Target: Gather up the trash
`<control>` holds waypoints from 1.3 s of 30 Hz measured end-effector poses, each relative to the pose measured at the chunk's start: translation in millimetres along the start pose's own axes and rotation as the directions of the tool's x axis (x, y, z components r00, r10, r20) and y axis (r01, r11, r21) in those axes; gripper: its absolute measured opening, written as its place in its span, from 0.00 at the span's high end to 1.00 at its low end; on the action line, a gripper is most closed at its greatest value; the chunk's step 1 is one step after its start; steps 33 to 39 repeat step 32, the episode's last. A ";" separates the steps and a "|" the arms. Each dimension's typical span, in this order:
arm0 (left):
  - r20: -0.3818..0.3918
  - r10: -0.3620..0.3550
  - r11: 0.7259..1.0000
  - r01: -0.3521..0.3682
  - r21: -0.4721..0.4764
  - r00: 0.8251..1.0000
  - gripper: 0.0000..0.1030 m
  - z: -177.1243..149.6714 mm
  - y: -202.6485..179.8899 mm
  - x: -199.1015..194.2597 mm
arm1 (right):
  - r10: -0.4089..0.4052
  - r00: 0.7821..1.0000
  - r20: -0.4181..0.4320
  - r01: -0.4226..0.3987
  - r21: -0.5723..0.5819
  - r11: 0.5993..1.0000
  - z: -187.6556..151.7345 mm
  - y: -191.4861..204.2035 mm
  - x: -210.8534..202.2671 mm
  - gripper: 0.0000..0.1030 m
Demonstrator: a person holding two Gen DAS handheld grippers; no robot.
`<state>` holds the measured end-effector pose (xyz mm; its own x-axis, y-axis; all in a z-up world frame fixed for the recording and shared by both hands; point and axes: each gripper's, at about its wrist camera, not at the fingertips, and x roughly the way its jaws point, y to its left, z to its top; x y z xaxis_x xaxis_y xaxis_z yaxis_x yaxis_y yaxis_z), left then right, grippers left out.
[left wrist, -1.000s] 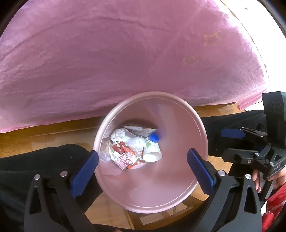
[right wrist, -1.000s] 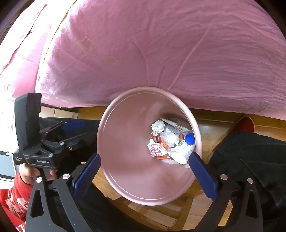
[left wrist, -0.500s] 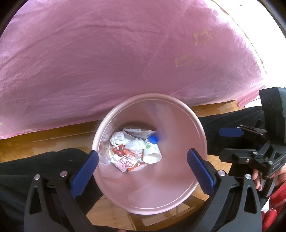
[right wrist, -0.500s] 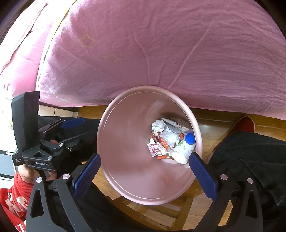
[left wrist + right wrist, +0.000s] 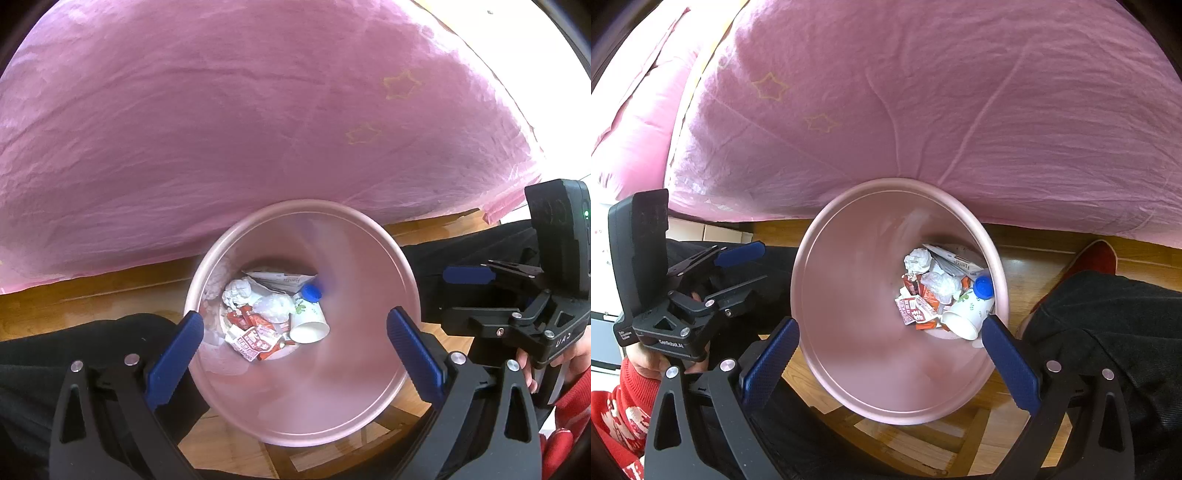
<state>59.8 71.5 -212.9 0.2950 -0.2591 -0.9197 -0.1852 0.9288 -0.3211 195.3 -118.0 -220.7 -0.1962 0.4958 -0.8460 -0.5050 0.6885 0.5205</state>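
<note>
Almost nothing has moved since the earlier frame: you keep both grippers above the pink bin (image 5: 400, 280), only slightly shifted. Your left gripper (image 5: 293, 341) and right gripper (image 5: 890, 349) are released and hold nothing. Paper cup (image 5: 309, 326), blue-capped bottle (image 5: 983, 288), wrappers (image 5: 253, 339) and crumpled tissue (image 5: 918, 259) lie inside the bin; no trash shows on the pink bedsheet (image 5: 960, 110), so collecting seems nearly done.
</note>
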 end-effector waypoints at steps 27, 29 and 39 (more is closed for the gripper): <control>-0.003 0.006 1.000 -0.006 0.006 1.000 0.04 -1.5 -0.3 2.5 | 0.000 1.000 0.002 0.000 0.003 1.000 0.0 -0.4 0.1 0.03; -0.005 0.009 1.000 -0.009 0.014 1.000 0.04 -1.7 -2.0 3.6 | 0.000 1.000 0.002 0.000 0.002 1.000 -0.1 -0.6 0.1 0.03; -0.006 0.009 1.000 -0.009 0.012 1.000 0.04 -1.3 -2.0 4.4 | 0.000 1.000 0.003 0.000 0.003 1.000 -0.1 0.0 0.1 0.03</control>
